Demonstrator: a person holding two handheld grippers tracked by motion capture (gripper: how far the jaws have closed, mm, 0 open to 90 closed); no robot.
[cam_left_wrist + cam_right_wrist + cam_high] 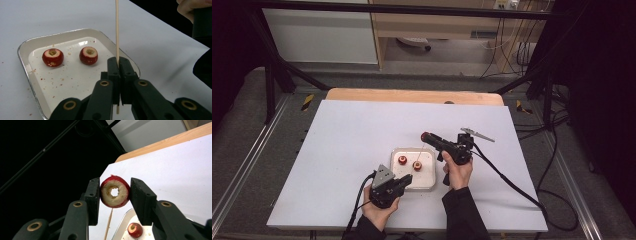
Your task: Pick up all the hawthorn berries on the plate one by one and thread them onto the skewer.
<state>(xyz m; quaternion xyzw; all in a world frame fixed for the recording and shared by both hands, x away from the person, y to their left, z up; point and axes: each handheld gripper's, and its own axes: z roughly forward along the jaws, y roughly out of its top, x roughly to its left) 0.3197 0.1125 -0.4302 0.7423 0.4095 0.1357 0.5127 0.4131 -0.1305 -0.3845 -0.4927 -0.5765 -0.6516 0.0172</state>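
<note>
My left gripper (119,62) is shut on a thin wooden skewer (117,35) that rises upright between its jaws, just in front of the metal tray (27,46). Two cored red fruits (52,57) (88,55) lie apart in that tray among crumbs. My right gripper (114,187) is shut on a third cored red fruit (115,195), its hole facing the camera, held in the air above the tray's far side. In the high view the left gripper (408,179) is at the tray's near left corner and the right gripper (428,136) above its far right corner.
The tray (428,184) sits mid-table on a white sheet (342,145) over a wooden top. Black cables trail from both grippers toward the near edge and the right side. Dark frame posts stand beyond the table.
</note>
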